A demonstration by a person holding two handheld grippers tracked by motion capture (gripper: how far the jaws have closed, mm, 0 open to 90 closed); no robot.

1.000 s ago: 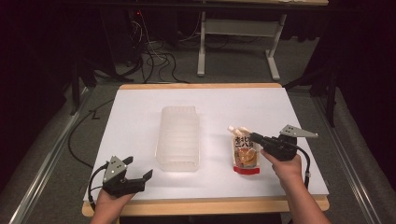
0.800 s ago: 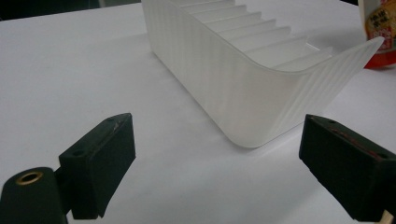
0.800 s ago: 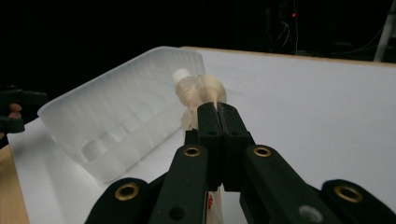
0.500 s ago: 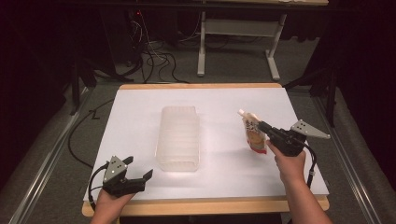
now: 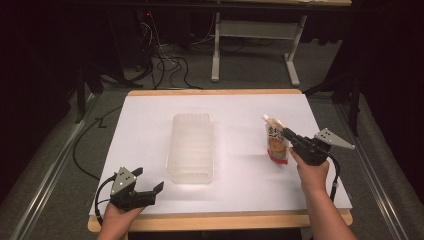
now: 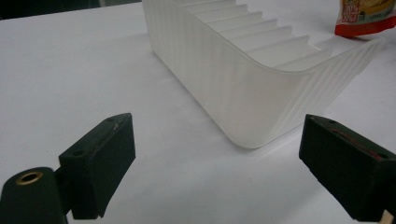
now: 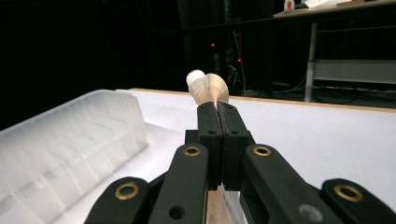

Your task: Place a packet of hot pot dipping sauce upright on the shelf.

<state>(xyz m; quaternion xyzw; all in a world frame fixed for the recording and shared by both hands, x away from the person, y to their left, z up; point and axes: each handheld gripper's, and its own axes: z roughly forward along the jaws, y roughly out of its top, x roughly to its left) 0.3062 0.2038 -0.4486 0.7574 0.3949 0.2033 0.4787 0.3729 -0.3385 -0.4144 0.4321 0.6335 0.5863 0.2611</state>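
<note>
1. The right gripper (image 5: 286,134) has its two black jaws pressed together on a spouted food pouch (image 5: 276,145), pinching it along one edge; in the right gripper view the pouch's pale cap (image 7: 196,80) pokes up just past the closed jaw tips.
2. The pouch hangs roughly upright in that grip, spout at the top, its orange and red printed face turned toward the left side of the scene, its lower end close above the table's white top (image 5: 240,110).
3. The person's right hand (image 5: 312,172) carries this gripper over the right part of the table, near the right edge.
4. The left gripper (image 5: 150,189) sits at the near left corner with its jaws wide apart and nothing between them; the pads (image 6: 100,161) frame bare table.
5. A translucent ribbed plastic bin (image 5: 191,146) stands in the middle of the table, well left of the pouch, its near end just beyond the left gripper.
6. The bin's inside looks empty.
</note>
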